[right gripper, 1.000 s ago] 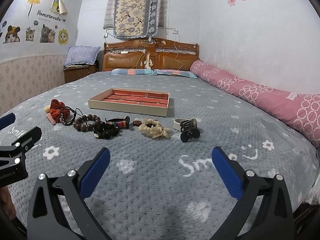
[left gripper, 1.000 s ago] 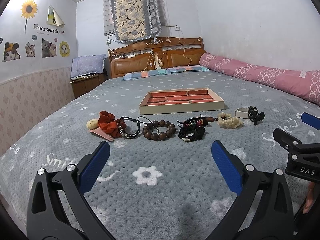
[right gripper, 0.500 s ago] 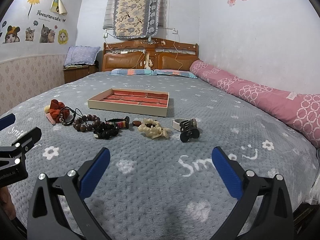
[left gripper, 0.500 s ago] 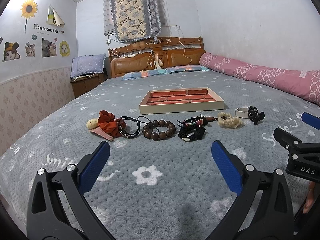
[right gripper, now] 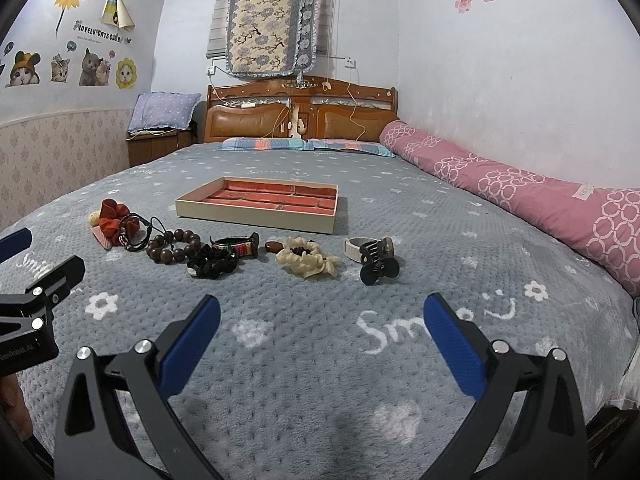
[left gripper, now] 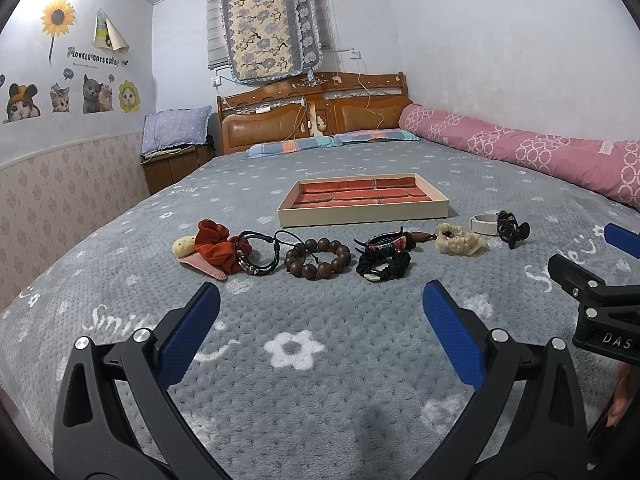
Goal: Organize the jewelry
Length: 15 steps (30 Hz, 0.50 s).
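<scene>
A cream tray with red compartments (left gripper: 362, 216) (right gripper: 256, 216) lies on the grey bedspread. In front of it lies a row of items: a red scrunchie (left gripper: 214, 246), a black cord bracelet (left gripper: 256, 254), a brown bead bracelet (left gripper: 318, 258) (right gripper: 174, 246), a black scrunchie (left gripper: 384, 266) (right gripper: 212, 262), a cream scrunchie (left gripper: 458, 240) (right gripper: 308, 258), a white band (left gripper: 484, 224) and a black claw clip (left gripper: 512, 230) (right gripper: 378, 262). My left gripper (left gripper: 320, 320) and my right gripper (right gripper: 320, 322) are both open and empty, short of the row.
A rolled pink quilt (left gripper: 532, 154) lies along the right wall. Pillows (left gripper: 332, 142) and a wooden headboard (left gripper: 312, 118) are at the far end. A wooden nightstand (left gripper: 176, 164) stands at the back left.
</scene>
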### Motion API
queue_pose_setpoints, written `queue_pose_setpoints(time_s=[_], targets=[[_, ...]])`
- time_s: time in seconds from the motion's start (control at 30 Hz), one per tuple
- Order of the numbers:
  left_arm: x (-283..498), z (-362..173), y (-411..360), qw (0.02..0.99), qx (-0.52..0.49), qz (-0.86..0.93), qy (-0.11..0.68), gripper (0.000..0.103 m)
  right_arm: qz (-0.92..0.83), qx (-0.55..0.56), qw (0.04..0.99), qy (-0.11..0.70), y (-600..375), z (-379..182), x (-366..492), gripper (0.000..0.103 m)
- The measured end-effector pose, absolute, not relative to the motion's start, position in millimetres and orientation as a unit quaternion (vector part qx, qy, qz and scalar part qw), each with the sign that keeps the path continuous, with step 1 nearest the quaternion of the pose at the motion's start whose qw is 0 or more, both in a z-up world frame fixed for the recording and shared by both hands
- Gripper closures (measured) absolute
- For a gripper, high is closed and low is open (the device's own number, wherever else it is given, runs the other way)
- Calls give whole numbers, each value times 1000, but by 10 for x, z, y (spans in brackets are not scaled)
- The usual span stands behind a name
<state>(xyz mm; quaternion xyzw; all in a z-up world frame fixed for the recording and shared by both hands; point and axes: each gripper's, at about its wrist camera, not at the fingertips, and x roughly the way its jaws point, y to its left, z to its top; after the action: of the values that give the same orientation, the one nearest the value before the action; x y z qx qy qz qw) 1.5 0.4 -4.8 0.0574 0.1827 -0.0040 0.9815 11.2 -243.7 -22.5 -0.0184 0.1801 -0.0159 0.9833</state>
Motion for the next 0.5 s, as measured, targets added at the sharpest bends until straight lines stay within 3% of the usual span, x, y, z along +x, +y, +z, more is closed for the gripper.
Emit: queue_pose_setpoints(time_s=[0.5], targets=[[19,-48,4,981,57,-4,184,5,-16,-18,983,180,-2468,-208,128,4]])
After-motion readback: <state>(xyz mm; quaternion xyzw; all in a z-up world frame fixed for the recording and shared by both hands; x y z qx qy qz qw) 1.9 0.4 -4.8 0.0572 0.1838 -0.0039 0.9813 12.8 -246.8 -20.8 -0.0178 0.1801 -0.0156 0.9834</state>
